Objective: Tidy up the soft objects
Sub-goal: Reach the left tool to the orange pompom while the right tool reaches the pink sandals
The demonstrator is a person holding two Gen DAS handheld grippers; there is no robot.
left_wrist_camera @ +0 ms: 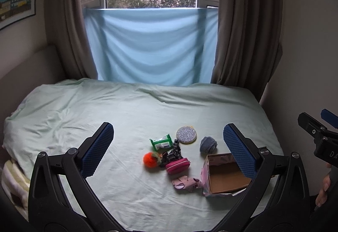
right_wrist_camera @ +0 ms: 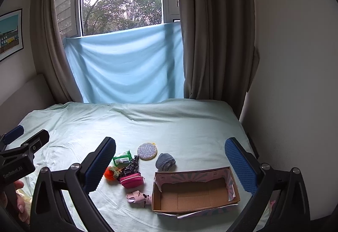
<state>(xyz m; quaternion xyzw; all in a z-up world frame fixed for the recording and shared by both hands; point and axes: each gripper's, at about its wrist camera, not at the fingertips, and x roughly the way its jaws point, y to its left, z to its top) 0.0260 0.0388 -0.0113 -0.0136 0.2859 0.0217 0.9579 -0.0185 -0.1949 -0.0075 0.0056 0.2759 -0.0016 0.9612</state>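
Big pale green bed (right_wrist_camera: 169, 126) fills the lower half of both views. Both grippers hang above it, left gripper (left_wrist_camera: 168, 147) and right gripper (right_wrist_camera: 170, 160), each spread wide with nothing in them. Lower right of centre sits an open cardboard box (right_wrist_camera: 196, 196), empty. Left of it the soft stuff is clustered: grey sock ball (right_wrist_camera: 165, 161), round sparkly pad (right_wrist_camera: 146, 151), pink pouch (right_wrist_camera: 132, 180), green wipes pack (right_wrist_camera: 122, 158), orange pompom (right_wrist_camera: 109, 173).

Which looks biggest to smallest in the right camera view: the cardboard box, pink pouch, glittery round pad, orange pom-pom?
1. Cardboard box, clearly largest.
2. Pink pouch and glittery round pad look alike; unranked.
3. Orange pom-pom, partly hidden.
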